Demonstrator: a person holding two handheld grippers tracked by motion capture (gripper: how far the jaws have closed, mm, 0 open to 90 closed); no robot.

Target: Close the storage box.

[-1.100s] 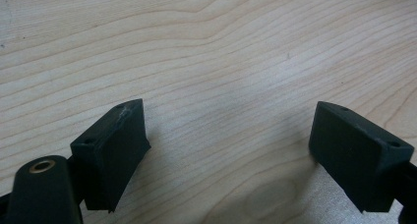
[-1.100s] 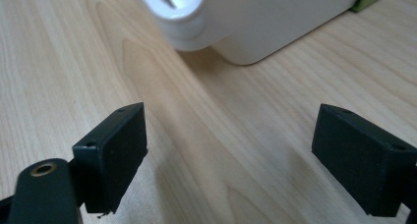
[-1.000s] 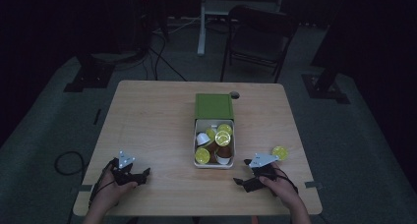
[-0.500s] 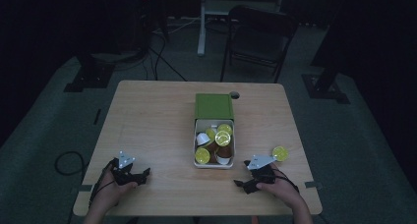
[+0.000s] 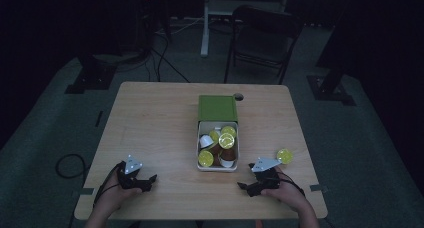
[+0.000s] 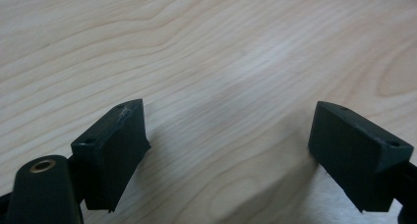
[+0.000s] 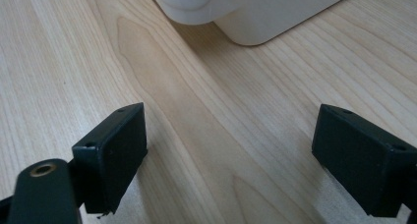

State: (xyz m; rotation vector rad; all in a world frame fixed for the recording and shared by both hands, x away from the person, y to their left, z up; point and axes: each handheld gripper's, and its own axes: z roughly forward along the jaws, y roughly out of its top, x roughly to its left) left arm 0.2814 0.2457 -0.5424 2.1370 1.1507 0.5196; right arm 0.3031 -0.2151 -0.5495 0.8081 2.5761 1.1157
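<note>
At the near edge of the pale wooden table (image 5: 150,123), two hand-held grippers rest low on the grained top, well apart from each other. The left gripper (image 5: 150,178) sits near the front left corner; in the left gripper view (image 6: 228,145) its blocky black jaws stand wide apart with bare wood between them. The right gripper (image 5: 243,186) lies near the front right; in the right gripper view (image 7: 228,145) its jaws are likewise spread, holding nothing, and they face the rounded corner of the white box (image 7: 275,17) a little way ahead.

That white box (image 5: 199,160) is a smooth rectangular tray in the middle of the table, with its flat green lid (image 5: 217,108) lying at its far end, touching it. Inside lie small capsules (image 5: 226,140), cone-shaped, some with shiny yellow round tops, some brown or white. One loose yellow capsule (image 5: 284,156) lies on the wood to the right of the box, just beside the right gripper's grey plate.

The table's left half is bare wood. A small round hole (image 5: 238,96) sits near the far edge, beside the lid.
</note>
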